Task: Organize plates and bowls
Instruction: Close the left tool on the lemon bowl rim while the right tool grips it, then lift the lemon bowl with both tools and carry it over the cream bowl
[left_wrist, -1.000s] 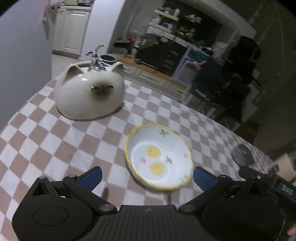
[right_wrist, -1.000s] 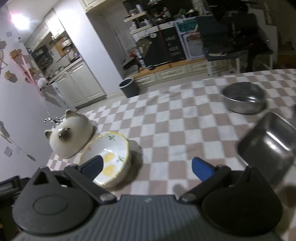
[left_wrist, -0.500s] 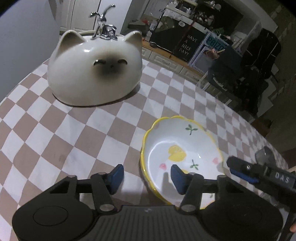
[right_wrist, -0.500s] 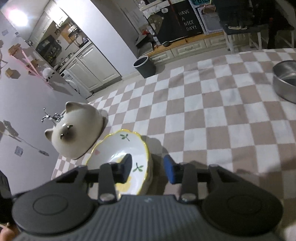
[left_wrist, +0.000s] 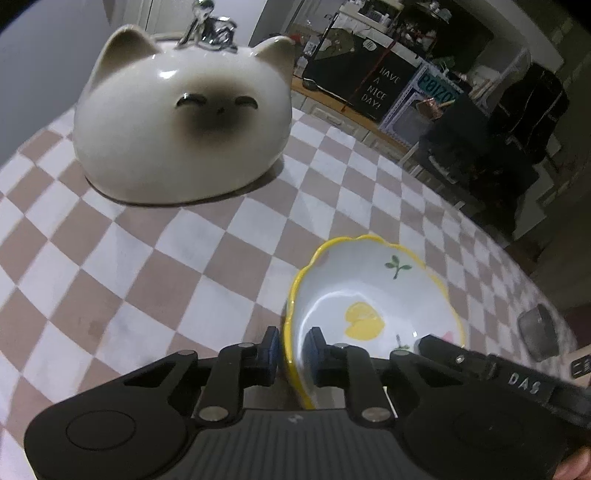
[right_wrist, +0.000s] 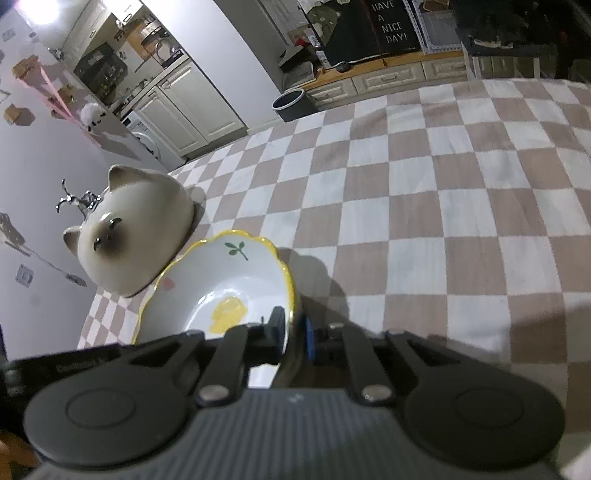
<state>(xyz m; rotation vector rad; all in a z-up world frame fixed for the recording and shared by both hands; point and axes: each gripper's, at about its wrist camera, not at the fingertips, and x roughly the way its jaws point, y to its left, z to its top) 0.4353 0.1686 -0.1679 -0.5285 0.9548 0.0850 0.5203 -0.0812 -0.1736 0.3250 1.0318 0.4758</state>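
I saw a white bowl (left_wrist: 373, 295) with a yellow rim, yellow blobs and green sprigs. The tablecloth (left_wrist: 155, 266) was checked tan and white; far left sat a cream cat dome (left_wrist: 181, 122) with a dark-brown face.

Both wrist cameras are looking steeply down, close over the counter (left_wrist: 140, 266). They are sharing the yellow-rimmed bowl (left_wrist: 369, 295) (right_wrist: 229, 280) from opposite sides.

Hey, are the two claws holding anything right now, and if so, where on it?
Both grip the yellow-edged bowl by its rim: the left claw on one side, the right claw, its jaws closing, on the opposite side, one finger inside, one outside.
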